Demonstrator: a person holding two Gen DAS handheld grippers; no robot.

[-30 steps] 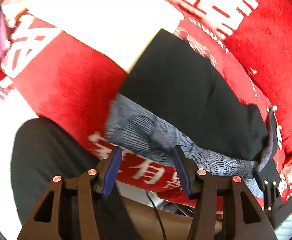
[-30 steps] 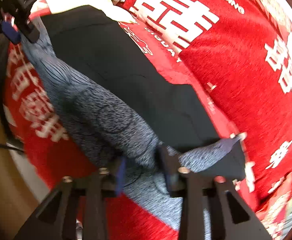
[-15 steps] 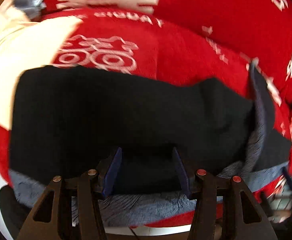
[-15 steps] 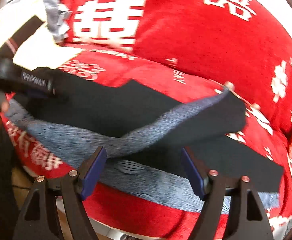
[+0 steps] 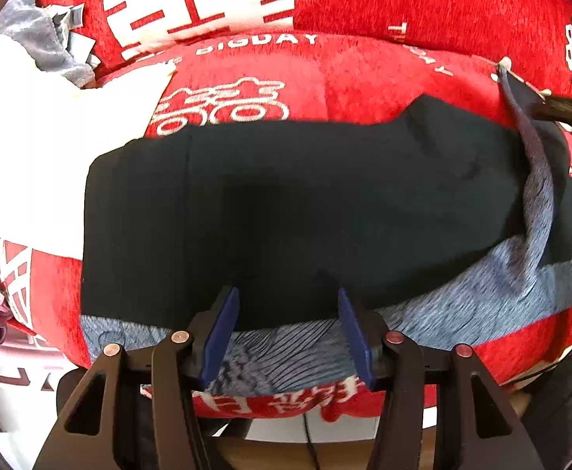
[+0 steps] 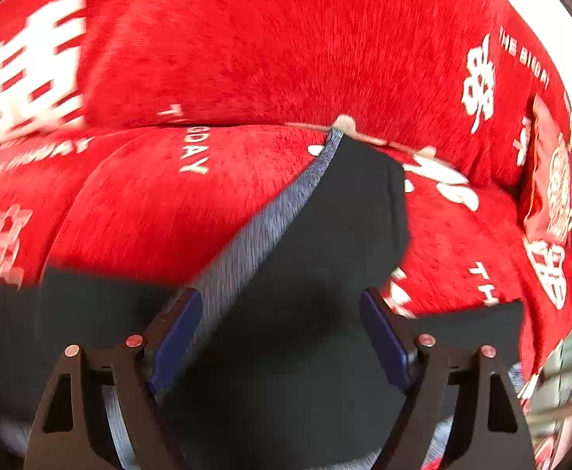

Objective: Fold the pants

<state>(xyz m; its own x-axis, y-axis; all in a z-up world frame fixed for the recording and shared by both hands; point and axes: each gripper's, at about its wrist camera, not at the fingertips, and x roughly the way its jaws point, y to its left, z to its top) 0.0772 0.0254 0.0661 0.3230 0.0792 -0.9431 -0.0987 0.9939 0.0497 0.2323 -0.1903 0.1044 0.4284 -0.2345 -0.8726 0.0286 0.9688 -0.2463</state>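
Directly ahead of the left tool (image 5: 286, 329), its two blue pads stand partly apart with nothing pinched between them; the near hem of the pants (image 5: 286, 203) lies below the gap, untouched as far as the view shows. The right tool (image 6: 280, 337) is released too: its jaws have just been opening and now stand wide, with the folded cloth under and between them but no pad pressing on it.

The pants are smooth black fabric on the outside and a mottled blue-grey knit on the inside, which shows as a band along the near edge and as a turned-back strip (image 5: 536, 196) rising toward the right end. In the right wrist view that same strip (image 6: 270, 219) runs diagonally up to a pointed corner, with a rounded black flap beside it. The garment lies spread across a plush red blanket (image 5: 364, 70) printed with large white characters and small English lettering; the pile is thick and the surface bulges into soft rounded humps.

At the blanket's left edge sits a white sheet (image 5: 51, 149) touching the pants' left end, with a crumpled grey cloth (image 5: 39, 35) beyond it. Bare red blanket stretches behind the pants and to the right of them.
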